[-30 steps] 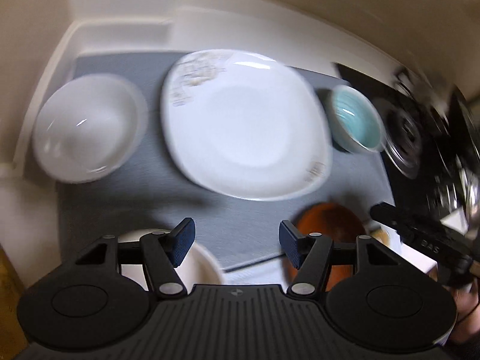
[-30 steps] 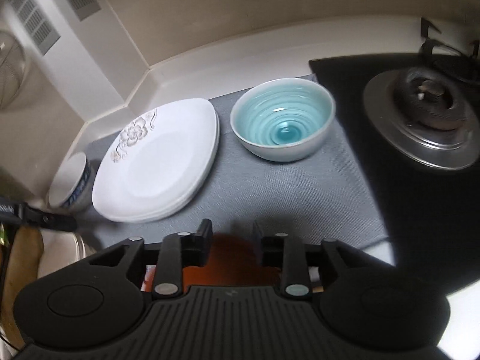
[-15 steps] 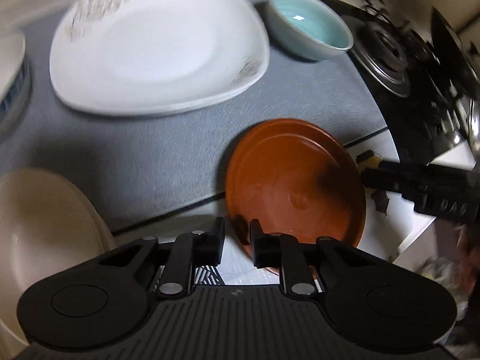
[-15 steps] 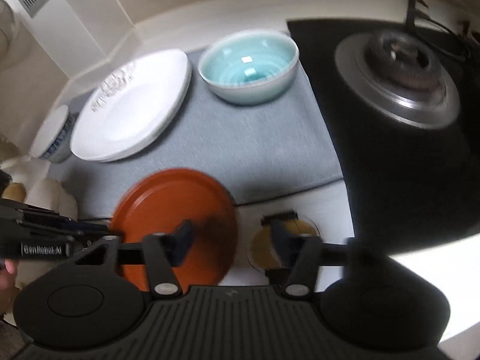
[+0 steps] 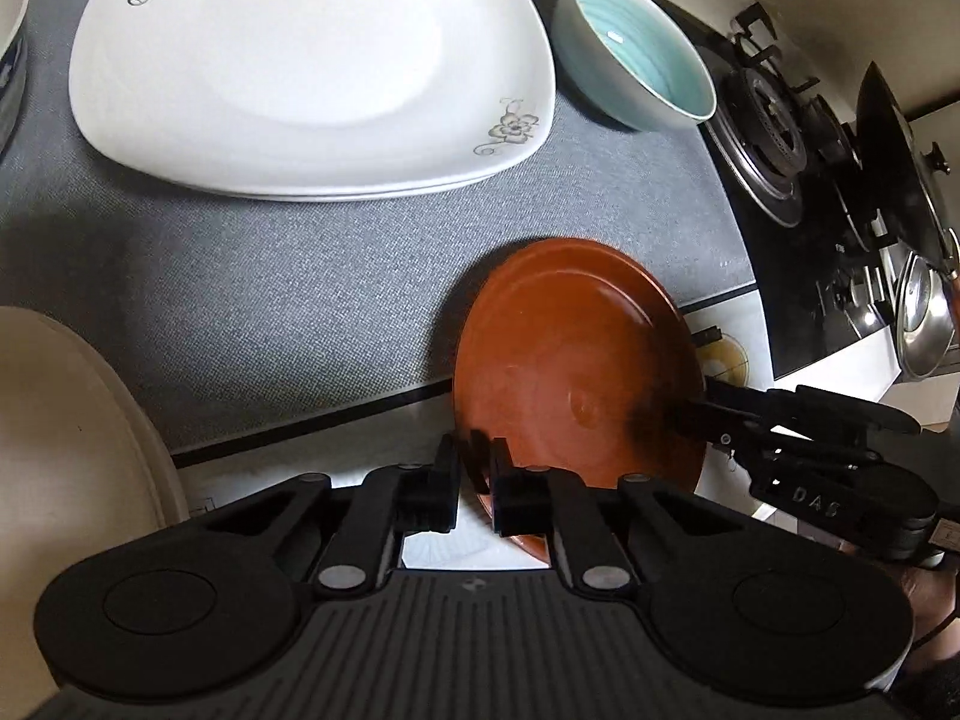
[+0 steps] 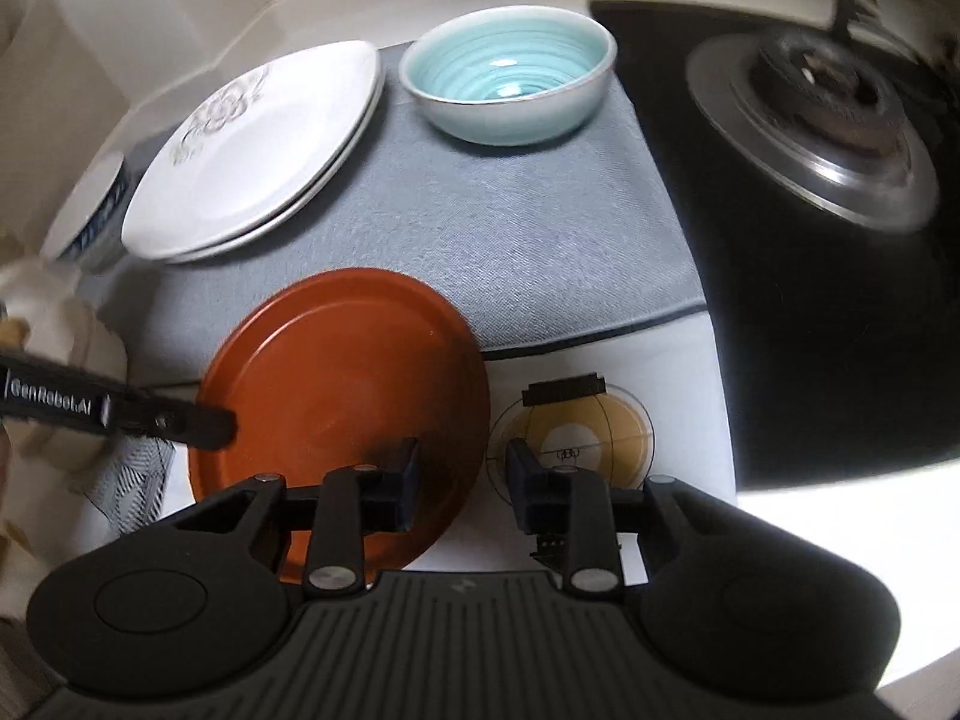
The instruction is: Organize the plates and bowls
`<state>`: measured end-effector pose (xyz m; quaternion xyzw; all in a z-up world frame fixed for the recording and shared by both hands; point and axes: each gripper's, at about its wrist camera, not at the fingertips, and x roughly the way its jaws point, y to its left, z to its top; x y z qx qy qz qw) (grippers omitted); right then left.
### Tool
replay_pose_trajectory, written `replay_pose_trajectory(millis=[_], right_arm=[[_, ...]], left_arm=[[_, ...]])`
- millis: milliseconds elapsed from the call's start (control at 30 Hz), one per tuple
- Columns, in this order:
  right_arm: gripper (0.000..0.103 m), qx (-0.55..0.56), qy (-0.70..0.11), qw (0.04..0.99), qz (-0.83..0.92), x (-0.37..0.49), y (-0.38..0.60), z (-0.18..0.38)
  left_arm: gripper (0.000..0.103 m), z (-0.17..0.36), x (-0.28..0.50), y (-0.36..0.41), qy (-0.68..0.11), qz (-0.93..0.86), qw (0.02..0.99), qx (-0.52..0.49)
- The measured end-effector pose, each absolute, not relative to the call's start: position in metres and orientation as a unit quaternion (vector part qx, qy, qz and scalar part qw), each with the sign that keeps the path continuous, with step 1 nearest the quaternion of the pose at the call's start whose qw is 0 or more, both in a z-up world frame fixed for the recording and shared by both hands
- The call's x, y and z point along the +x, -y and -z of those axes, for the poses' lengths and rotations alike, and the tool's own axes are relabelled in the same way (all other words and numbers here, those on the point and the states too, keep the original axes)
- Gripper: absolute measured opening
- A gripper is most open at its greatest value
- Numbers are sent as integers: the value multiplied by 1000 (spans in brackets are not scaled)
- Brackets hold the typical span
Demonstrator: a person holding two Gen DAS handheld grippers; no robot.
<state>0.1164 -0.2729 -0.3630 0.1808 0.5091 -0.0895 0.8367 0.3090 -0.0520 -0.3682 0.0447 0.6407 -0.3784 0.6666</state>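
Left wrist | left tool (image 5: 475, 474) clamps brown plate (image 5: 576, 360) rim | right tool (image 6: 461, 483) closing

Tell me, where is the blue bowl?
The round pale-blue ceramic bowl sits at the grey mat's far edge, between the white flowered plates and the stove burner.

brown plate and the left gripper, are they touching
Touching. The left wrist view shows the left gripper shut on the near rim of the brown plate, rim wedged between its pads with no gap.
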Motion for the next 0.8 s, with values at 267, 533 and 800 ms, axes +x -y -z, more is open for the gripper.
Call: replay_pose_trajectory(millis=[267, 533, 800], right_arm=[[11, 165, -508, 842, 84, 112, 268, 357], [9, 172, -500, 845, 77, 116, 270, 333], [10, 144, -488, 857, 78, 122, 261, 303]], left_arm=[[10, 364, 301, 44, -624, 384, 679, 45], [10, 320, 292, 50, -584, 386, 707, 94], [11, 279, 288, 52, -548, 391, 729, 122]])
